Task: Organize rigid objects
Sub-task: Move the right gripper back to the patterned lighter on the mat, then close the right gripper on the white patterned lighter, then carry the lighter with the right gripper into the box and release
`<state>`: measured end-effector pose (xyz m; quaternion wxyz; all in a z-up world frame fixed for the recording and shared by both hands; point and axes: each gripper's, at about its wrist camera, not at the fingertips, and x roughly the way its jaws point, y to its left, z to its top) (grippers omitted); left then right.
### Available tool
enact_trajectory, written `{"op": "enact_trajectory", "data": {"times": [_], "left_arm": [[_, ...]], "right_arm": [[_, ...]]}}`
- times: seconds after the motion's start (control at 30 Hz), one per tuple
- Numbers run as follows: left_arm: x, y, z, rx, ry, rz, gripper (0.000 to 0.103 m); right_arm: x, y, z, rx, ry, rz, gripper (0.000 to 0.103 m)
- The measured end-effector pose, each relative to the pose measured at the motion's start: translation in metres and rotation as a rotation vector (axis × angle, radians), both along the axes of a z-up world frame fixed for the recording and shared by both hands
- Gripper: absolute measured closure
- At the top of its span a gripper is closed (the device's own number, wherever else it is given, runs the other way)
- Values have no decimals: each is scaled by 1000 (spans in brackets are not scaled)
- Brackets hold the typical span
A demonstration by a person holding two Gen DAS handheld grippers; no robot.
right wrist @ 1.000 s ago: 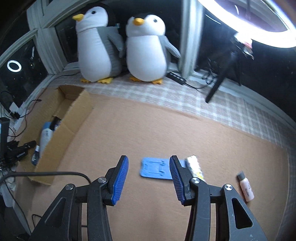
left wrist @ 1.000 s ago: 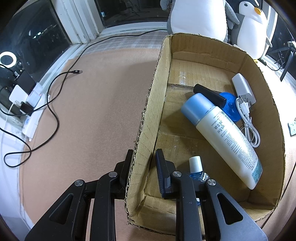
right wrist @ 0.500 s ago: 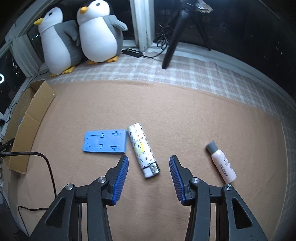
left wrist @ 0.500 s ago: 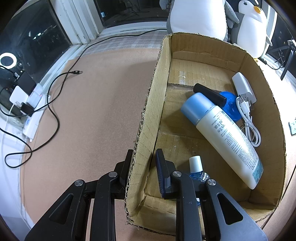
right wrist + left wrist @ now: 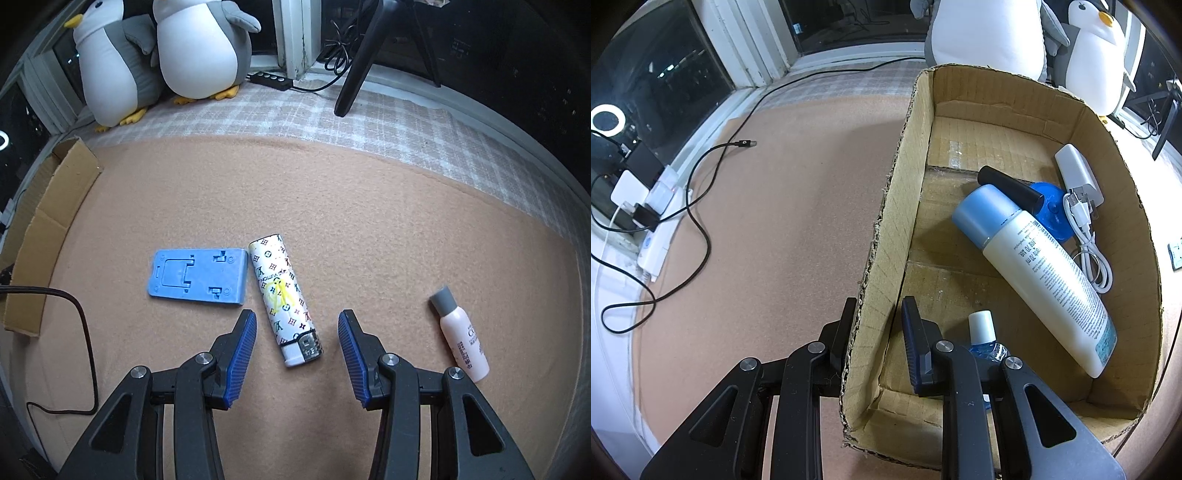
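lighter (image 5: pixel 284 302) lies between right fingers (image 5: pixel 240 354), apart; left fingers (image 5: pixel 914 343) clamp box wall (image 5: pixel 882 258).

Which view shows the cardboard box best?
The left wrist view: the cardboard box fills the frame with its inside open to view, holding a large lotion bottle, and the left gripper clamped on its near wall. The right wrist view catches only the box's outer flaps at the left edge.

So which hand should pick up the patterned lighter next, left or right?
Right. The right gripper is open with the lighter lying just ahead between its fingers. The left gripper is clamped on the cardboard box wall.
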<state>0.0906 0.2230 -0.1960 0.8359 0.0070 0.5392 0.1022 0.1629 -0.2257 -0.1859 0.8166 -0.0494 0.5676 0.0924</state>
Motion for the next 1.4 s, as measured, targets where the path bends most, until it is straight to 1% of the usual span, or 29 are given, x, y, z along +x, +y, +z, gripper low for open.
{"op": "enact_trajectory", "data": {"times": [0.3, 0.33, 0.4, 0.53, 0.6, 0.63, 0.93, 1.17, 1.3, 1.4], "left_arm": [[0, 0, 0, -1, 0, 1, 83], [0, -1, 0, 0, 0, 1, 83], [-1, 0, 0, -2, -1, 1, 83], [-1, 1, -1, -3, -2, 2, 83], [-1, 1, -1, -3, -1, 2, 83], [-1, 0, -1, -3, -1, 2, 83], [-1, 0, -1, -5, -2, 3, 83], [-1, 0, -1, -7, -4, 4, 83], [0, -1, -1, -9, -6, 4, 83], [0, -1, -1, -9, -6, 4, 83]], "right_arm": [[13, 8, -5, -54, 8, 36, 61], [15, 9, -6, -65, 8, 40, 62], [18, 11, -8, -81, 13, 46, 69], [21, 11, -10, -76, 24, 44, 73], [22, 9, -10, -62, 31, 36, 80], [23, 9, -10, -58, 33, 33, 81], [19, 8, -8, -43, 20, -5, 82], [15, 14, 14, -24, -36, -17, 82], [13, 29, 33, -10, -82, 8, 82], [11, 49, 47, 1, -119, 44, 82]]}}
